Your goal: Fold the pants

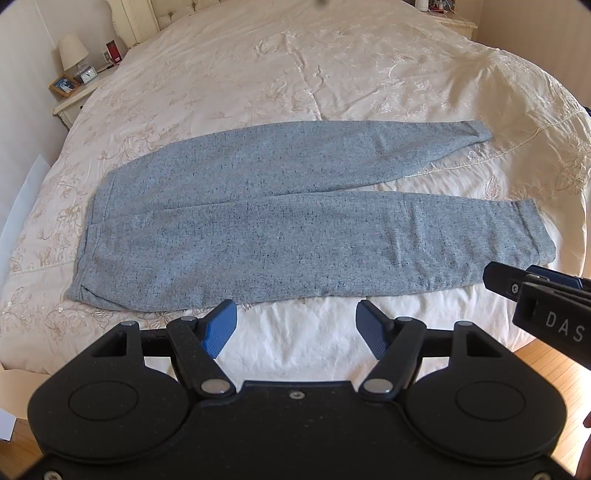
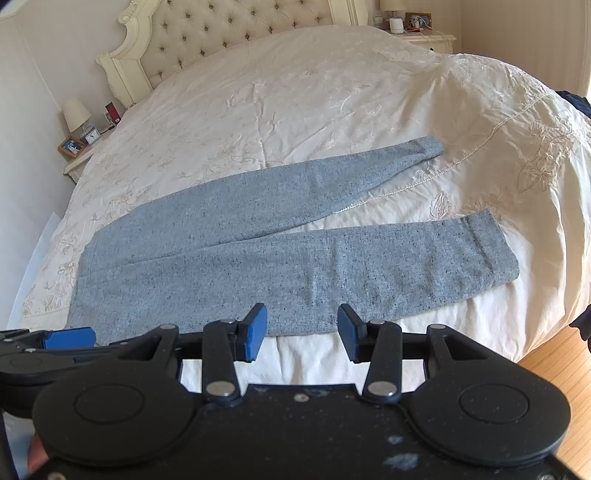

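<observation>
Grey-blue pants (image 1: pixel 280 229) lie flat across a cream bedspread (image 1: pixel 295 74), waistband to the left, both legs running right and spread slightly apart. My left gripper (image 1: pixel 295 325) hovers open just in front of the near edge of the pants, nothing between its blue pads. My right gripper (image 2: pixel 302 328) is open too, over the near hem of the closer leg (image 2: pixel 332 273), holding nothing. In the left wrist view the right gripper (image 1: pixel 535 291) shows at the right edge, near the closer leg's cuff (image 1: pixel 532 232). In the right wrist view the left gripper's blue fingertip (image 2: pixel 68 338) shows at the left.
The bed has a tufted headboard (image 2: pixel 221 33). A nightstand (image 1: pixel 74 99) on the left carries a lamp, clock and photo frame; another nightstand (image 2: pixel 428 37) stands far right. Wooden floor (image 2: pixel 554 369) shows at the bed's near right corner.
</observation>
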Demonstrator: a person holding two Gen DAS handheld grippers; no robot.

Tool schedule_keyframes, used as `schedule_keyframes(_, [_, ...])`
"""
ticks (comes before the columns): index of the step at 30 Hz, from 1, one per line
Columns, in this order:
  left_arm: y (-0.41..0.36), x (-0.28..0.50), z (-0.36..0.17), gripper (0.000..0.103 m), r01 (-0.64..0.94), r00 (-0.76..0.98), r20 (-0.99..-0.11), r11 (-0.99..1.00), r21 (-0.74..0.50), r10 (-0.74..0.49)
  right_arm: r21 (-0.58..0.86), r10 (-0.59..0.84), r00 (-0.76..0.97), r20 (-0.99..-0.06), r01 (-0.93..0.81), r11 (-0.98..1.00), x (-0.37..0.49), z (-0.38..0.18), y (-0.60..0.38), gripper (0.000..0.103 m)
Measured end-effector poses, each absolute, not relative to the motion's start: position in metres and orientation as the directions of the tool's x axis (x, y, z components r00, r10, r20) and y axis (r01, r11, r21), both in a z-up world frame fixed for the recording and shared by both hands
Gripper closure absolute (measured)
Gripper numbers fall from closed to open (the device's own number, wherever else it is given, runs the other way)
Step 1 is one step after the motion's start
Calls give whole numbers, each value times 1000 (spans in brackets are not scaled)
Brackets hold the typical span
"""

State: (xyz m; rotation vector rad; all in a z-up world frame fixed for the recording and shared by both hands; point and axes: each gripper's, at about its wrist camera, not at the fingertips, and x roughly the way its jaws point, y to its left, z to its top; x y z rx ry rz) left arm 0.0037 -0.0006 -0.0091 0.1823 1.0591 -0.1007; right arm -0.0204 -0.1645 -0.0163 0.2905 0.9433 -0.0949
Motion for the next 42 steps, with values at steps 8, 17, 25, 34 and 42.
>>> schedule_keyframes(8, [-1,5,-9,31,168,484,-875,981,98,5,205,47,586,-809,206,957,-20,-16,-165,57])
schedule_keyframes(17, [-2,6,-10,31,168,482,-876,980,104,10,208,55,584,-810,198,958,-16,-18,-167,57])
schedule_keyframes(25, [14,6,-23,31,130,455,-890,989,65,-2,213,68,572,-817,190,958,-14,-24,-168,57])
schedule_keyframes(34, [66,14,-67,31,20,356,-933,997,70,59,236,130,466,-875,175,956,0,-60,-154,57])
schedule_keyframes(42, [94,53,-119,31,28,303,-948,993,114,101,234,174,364,-915,130,963,29,-106,-120,57])
